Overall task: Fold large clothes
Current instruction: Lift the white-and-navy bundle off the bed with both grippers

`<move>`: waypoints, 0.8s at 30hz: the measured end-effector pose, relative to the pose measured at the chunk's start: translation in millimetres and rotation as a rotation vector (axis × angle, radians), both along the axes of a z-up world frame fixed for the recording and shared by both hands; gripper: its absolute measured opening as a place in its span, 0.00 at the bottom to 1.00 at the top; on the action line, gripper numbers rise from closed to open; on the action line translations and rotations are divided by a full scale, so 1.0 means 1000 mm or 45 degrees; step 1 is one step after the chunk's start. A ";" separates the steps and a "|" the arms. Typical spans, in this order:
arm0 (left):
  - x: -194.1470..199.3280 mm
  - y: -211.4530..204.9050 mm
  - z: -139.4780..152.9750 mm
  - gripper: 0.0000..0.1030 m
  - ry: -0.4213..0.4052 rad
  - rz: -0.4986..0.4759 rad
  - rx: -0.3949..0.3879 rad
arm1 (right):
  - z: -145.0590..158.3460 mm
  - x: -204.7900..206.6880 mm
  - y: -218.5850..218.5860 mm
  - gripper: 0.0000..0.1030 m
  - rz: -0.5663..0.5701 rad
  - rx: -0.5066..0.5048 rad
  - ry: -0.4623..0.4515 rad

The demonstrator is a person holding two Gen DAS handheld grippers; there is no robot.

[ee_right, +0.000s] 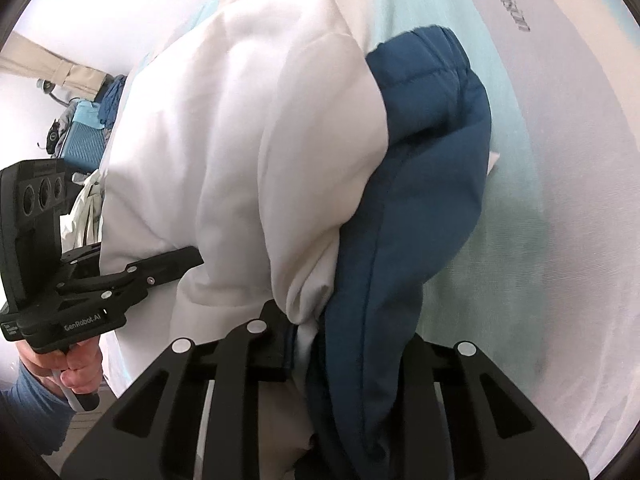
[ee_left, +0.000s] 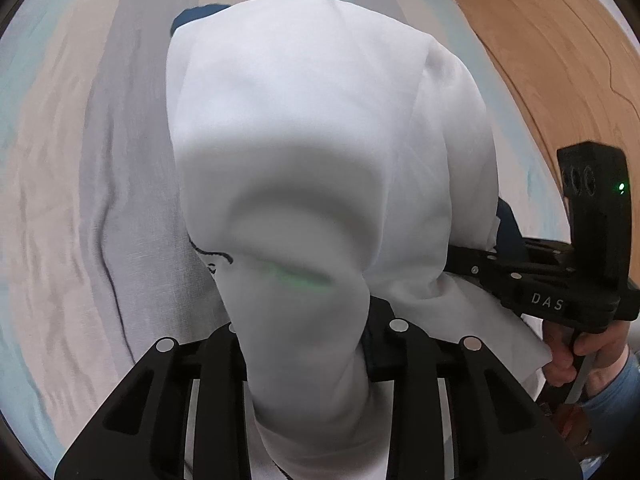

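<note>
Two tongs, left tongs (ee_left: 304, 320) and right tongs (ee_right: 312, 336), both clamped on the bunched white garment (ee_left: 320, 128) with its blue garment (ee_right: 408, 208), lifted above the striped bed (ee_left: 100, 200).

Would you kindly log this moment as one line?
left tongs: shut on white garment | right tongs: shut on white garment, blue garment | bundle lifted above bedsheet

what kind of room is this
Probably a bedroom: the clothes hang over a striped bedsheet, with wood floor beside it and a blue hamper by the wall.
</note>
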State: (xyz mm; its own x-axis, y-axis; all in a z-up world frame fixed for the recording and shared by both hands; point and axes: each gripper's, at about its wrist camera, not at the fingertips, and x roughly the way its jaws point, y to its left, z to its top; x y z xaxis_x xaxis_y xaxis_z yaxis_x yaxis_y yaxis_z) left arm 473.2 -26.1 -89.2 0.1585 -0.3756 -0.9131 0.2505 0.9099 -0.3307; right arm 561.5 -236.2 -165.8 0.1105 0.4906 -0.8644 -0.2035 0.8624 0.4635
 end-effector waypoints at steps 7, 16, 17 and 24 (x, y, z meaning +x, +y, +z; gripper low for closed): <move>-0.018 0.013 0.029 0.28 -0.062 0.008 0.016 | 0.033 -0.009 0.012 0.19 0.031 -0.034 -0.093; -0.057 0.047 0.067 0.28 -0.137 0.039 0.038 | 0.067 -0.029 0.020 0.19 0.049 -0.035 -0.172; -0.061 0.050 0.068 0.28 -0.145 0.045 0.038 | 0.072 -0.034 0.024 0.19 0.055 -0.037 -0.185; -0.100 0.099 0.085 0.28 -0.205 0.110 0.053 | 0.094 -0.061 0.057 0.19 0.096 -0.036 -0.241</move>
